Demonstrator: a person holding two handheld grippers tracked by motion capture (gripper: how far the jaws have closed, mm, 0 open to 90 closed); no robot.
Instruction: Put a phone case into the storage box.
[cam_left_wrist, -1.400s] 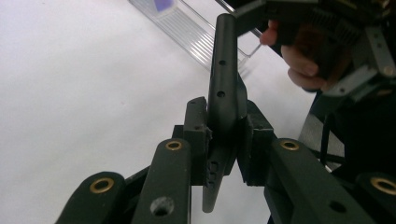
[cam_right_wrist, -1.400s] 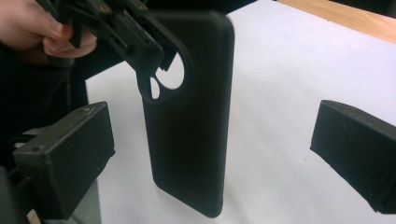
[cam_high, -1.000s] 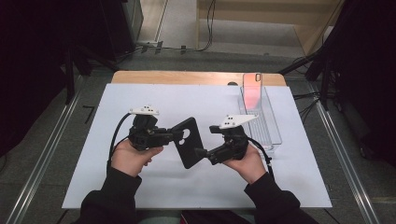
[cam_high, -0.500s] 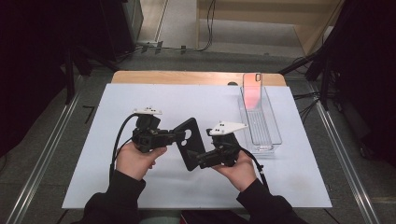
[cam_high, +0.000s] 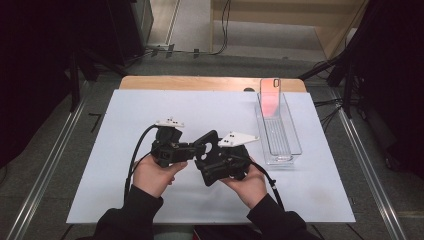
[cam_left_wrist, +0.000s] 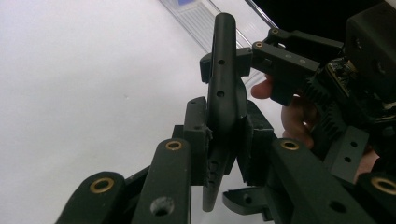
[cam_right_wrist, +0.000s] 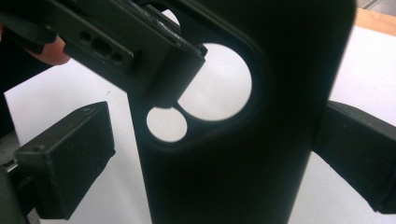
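A black phone case (cam_high: 208, 142) with round camera holes hangs above the white mat between both hands. My left gripper (cam_left_wrist: 224, 140) is shut on its lower edge, with the case (cam_left_wrist: 223, 70) standing edge-on between the pads. My right gripper (cam_right_wrist: 219, 158) reaches around the case (cam_right_wrist: 261, 177) from the other side. Its left pad (cam_right_wrist: 65, 158) stands a little apart from the case edge, and its right pad (cam_right_wrist: 362, 156) sits at the opposite edge. In the high view the left gripper (cam_high: 196, 150) and right gripper (cam_high: 216, 161) meet at the case.
A clear narrow tray (cam_high: 287, 150) lies on the right of the white mat (cam_high: 150, 110), with a pinkish phone (cam_high: 270, 97) at its far end. A wooden table edge (cam_high: 200, 82) runs behind the mat. Cables trail from both grippers toward the person.
The right hand has slid left and toward the person, bringing its jaws around the case. The left hand has kept its hold and barely moved.
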